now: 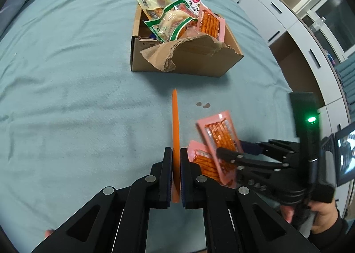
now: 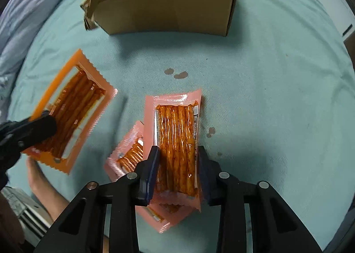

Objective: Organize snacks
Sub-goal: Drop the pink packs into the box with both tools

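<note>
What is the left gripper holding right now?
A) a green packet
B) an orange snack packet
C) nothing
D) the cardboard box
B: the left gripper is clamped on the orange snack packet, seen edge-on between its fingers in its own camera.

Tongs: two, left tongs (image 1: 176, 164) and right tongs (image 2: 177, 171)
Orange snack packet (image 2: 66, 115): one, in the left tongs
Pink snack packets: two, one (image 2: 175, 140) between the right tongs, one (image 2: 128, 155) under it
Cardboard box (image 1: 199, 60): one, beyond both tongs
Packets in box: at least four
</note>
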The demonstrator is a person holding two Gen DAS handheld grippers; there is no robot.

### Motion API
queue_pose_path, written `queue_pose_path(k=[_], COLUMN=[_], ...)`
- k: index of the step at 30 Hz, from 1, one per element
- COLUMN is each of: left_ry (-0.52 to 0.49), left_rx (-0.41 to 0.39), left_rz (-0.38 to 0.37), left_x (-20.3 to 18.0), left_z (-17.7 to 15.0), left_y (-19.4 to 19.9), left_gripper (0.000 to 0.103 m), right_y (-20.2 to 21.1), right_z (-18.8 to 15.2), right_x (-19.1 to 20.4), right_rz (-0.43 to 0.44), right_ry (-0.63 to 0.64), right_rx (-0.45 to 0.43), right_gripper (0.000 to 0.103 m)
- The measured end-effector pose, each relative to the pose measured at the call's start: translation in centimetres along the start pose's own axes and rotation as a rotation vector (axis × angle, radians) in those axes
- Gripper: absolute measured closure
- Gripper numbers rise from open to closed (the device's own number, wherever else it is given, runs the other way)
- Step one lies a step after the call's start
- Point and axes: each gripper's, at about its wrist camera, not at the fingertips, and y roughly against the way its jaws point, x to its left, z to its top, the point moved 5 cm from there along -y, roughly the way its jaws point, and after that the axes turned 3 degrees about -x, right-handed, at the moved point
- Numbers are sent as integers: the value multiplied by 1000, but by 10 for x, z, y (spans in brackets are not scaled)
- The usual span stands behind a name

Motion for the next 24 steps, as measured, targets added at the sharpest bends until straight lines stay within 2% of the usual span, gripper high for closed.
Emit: queue_pose_path(k=[5, 9, 12, 17, 19, 22, 24], left_ry=[15, 13, 4, -10, -13, -9, -19], left_rx=[-17, -59, -81, -211, -258, -328, -358], left_rz=[-4, -2, -37, -109, -98, -107, -111], left_x=[4, 4, -1, -14, -17, -22, -28], left_z=[1, 5, 15, 61, 83, 126, 158], left_y=[4, 17, 36, 91, 105, 115, 107], left_gripper=[97, 97, 98, 98, 98, 98, 98], right_y=[26, 48, 65, 73, 71, 75, 75], right_z=[7, 5, 4, 1, 4, 3, 5], right_x=[-14, -26, -37, -40, -36, -37, -36], right_rz=[79, 101, 102, 98, 99, 102, 107], right_ry=[-79, -132, -165, -208, -218, -220, -221], right_rx=[-59, -107, -168, -214, -215, -217, -221], right_gripper=[72, 72, 72, 72, 72, 72, 72])
